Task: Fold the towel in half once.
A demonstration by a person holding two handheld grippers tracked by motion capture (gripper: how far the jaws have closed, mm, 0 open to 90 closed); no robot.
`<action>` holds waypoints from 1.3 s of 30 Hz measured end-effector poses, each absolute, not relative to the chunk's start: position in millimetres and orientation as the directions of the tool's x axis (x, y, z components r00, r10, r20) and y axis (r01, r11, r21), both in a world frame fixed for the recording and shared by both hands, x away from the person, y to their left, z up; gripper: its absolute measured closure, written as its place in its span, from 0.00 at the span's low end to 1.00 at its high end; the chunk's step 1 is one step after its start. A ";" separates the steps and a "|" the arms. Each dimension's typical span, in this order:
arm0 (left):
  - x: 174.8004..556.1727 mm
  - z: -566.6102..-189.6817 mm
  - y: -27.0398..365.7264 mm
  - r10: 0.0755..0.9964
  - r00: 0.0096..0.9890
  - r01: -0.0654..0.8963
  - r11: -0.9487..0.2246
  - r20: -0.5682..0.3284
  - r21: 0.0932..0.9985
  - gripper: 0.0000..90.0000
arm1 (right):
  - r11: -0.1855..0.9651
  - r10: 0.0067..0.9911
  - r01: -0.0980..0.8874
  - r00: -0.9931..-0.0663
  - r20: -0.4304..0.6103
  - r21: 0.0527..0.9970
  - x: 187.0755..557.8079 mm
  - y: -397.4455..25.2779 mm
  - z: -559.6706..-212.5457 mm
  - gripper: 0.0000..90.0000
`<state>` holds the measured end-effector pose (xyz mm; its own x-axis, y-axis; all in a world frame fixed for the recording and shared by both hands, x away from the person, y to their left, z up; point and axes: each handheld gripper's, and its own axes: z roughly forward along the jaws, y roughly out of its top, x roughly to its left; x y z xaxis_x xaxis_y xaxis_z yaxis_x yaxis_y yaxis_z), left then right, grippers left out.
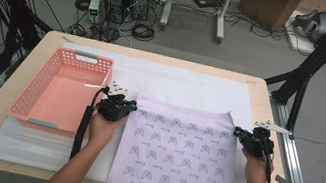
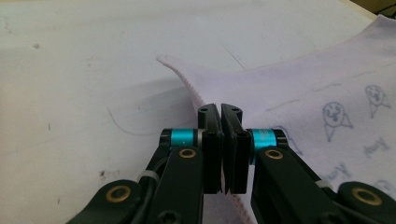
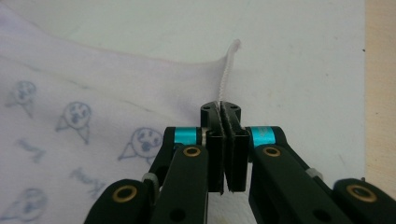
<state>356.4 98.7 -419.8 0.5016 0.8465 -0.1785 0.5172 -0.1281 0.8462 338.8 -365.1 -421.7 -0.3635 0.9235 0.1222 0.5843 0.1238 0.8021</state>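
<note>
left gripper [image 1: 131, 104]: jaws pressed together, pinching, hand wrapped behind it, forearm reaching forward | right gripper [image 1: 239, 134]: jaws pressed together, pinching, hand gripping from behind, forearm straight | grippers level, well apart

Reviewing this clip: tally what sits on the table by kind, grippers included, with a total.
Patterned cloth: 1
Pink basket: 1
White mat: 1
Grippers, left gripper and right gripper, each shut on a cloth edge: 2
Total: 5
</note>
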 end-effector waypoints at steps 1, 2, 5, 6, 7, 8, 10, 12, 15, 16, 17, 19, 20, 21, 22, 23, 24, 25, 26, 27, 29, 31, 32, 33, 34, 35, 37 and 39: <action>354.3 -419.6 100.8 0.841 0.506 0.519 -0.118 -0.193 0.847 0.96 | 0.115 0.921 0.581 -0.366 0.132 0.805 337.4 -365.2 -420.5 0.99; 352.0 -419.2 101.7 0.835 0.513 0.521 -0.117 -0.201 0.846 0.96 | 0.111 0.916 0.574 -0.376 0.140 0.812 334.8 -365.7 -418.7 0.99; 344.2 -417.8 106.0 0.822 0.531 0.514 -0.121 -0.205 0.849 0.96 | 0.116 0.906 0.564 -0.398 0.146 0.818 325.7 -367.0 -413.4 0.99; 341.2 -416.9 108.0 0.819 0.530 0.522 -0.110 -0.221 0.846 0.96 | 0.113 0.903 0.561 -0.403 0.151 0.820 322.9 -367.4 -412.0 0.99; 338.1 -415.8 110.5 0.814 0.533 0.523 -0.103 -0.230 0.846 0.96 | 0.114 0.896 0.552 -0.416 0.155 0.826 318.0 -368.8 -409.8 0.99; 334.3 -415.1 112.2 0.809 0.534 0.522 -0.087 -0.246 0.848 0.96 | 0.113 0.891 0.549 -0.425 0.160 0.828 313.0 -369.3 -407.7 0.99; 326.4 -414.3 116.2 0.792 0.548 0.526 -0.076 -0.269 0.847 0.96 | 0.119 0.883 0.535 -0.442 0.158 0.836 303.6 -370.0 -404.4 0.99; 317.1 -414.8 119.5 0.773 0.560 0.528 -0.058 -0.296 0.847 0.96 | 0.125 0.871 0.519 -0.465 0.156 0.845 290.6 -369.9 -400.6 0.99; 304.9 -416.9 124.0 0.754 0.575 0.532 -0.049 -0.318 0.845 0.96 | 0.135 0.858 0.511 -0.488 0.157 0.849 276.0 -370.4 -398.0 0.99; 300.0 -417.9 124.7 0.750 0.579 0.530 -0.050 -0.318 0.846 0.96 | 0.142 0.856 0.510 -0.494 0.153 0.849 270.9 -370.3 -397.9 0.99; 295.5 -418.9 125.4 0.745 0.588 0.527 -0.057 -0.315 0.848 0.96 | 0.153 0.854 0.510 -0.499 0.146 0.846 265.8 -370.2 -398.3 0.99; 286.9 -420.6 125.4 0.740 0.603 0.521 -0.083 -0.298 0.849 0.96 | 0.158 0.851 0.510 -0.504 0.145 0.846 255.4 -371.2 -401.0 0.99; 281.6 -421.4 125.3 0.738 0.611 0.516 -0.099 -0.285 0.851 0.96 | 0.158 0.850 0.509 -0.506 0.146 0.846 252.2 -371.8 -402.4 0.99; 277.4 -422.3 124.9 0.732 0.620 0.513 -0.105 -0.283 0.852 0.96 | 0.155 0.849 0.517 -0.505 0.153 0.842 246.9 -372.5 -404.5 0.99; 273.3 -423.2 124.6 0.729 0.628 0.510 -0.119 -0.274 0.852 0.96 | 0.158 0.850 0.519 -0.504 0.152 0.840 243.2 -372.8 -406.2 0.99; 270.0 -424.0 124.2 0.727 0.633 0.506 -0.129 -0.266 0.853 0.96 | 0.155 0.849 0.524 -0.505 0.159 0.837 239.7 -373.4 -408.0 0.99; 265.1 -425.9 123.3 0.724 0.641 0.501 -0.144 -0.255 0.853 0.96 | 0.160 0.848 0.522 -0.507 0.155 0.838 237.8 -374.2 -409.6 0.99; 261.2 -427.4 123.1 0.721 0.647 0.501 -0.157 -0.248 0.851 0.96 | 0.160 0.848 0.528 -0.506 0.157 0.834 234.0 -374.8 -411.8 0.99; 258.6 -428.8 123.0 0.721 0.649 0.501 -0.165 -0.243 0.850 0.96 | 0.164 0.848 0.533 -0.507 0.158 0.830 231.6 -375.2 -413.6 0.99; 255.4 -430.3 123.4 0.717 0.651 0.506 -0.167 -0.249 0.846 0.96 | 0.165 0.848 0.538 -0.506 0.160 0.826 229.9 -375.3 -415.1 0.99; 251.4 -432.4 124.1 0.714 0.654 0.510 -0.173 -0.249 0.843 0.94 | 0.174 0.849 0.561 -0.502 0.166 0.809 225.8 -374.7 -419.8 0.99; 254.6 -433.3 123.7 0.728 0.632 0.528 -0.152 -0.266 0.836 0.75 | 0.194 0.850 0.573 -0.504 0.155 0.796 225.5 -373.2 -424.0 0.96; 258.0 -433.2 123.8 0.732 0.620 0.544 -0.142 -0.283 0.827 0.63 | 0.198 0.858 0.585 -0.492 0.150 0.786 226.3 -371.7 -425.0 0.81; 264.3 -432.4 124.1 0.738 0.601 0.566 -0.122 -0.307 0.815 0.58 | 0.188 0.866 0.590 -0.476 0.151 0.785 227.9 -370.9 -424.8 0.71; 270.2 -431.6 123.7 0.740 0.592 0.573 -0.108 -0.319 0.812 0.54 | 0.167 0.876 0.597 -0.455 0.160 0.785 231.3 -369.9 -423.0 0.66; 274.7 -431.0 123.0 0.744 0.584 0.578 -0.101 -0.325 0.810 0.51 | 0.163 0.879 0.594 -0.451 0.158 0.788 234.4 -368.6 -420.9 0.61; 287.3 -430.2 119.3 0.751 0.575 0.587 -0.104 -0.324 0.803 0.50 | 0.167 0.887 0.600 -0.439 0.147 0.783 242.7 -364.9 -417.5 0.54; 300.3 -433.2 114.6 0.755 0.562 0.613 -0.108 -0.336 0.783 0.50 | 0.182 0.890 0.625 -0.433 0.143 0.759 258.2 -359.0 -416.3 0.53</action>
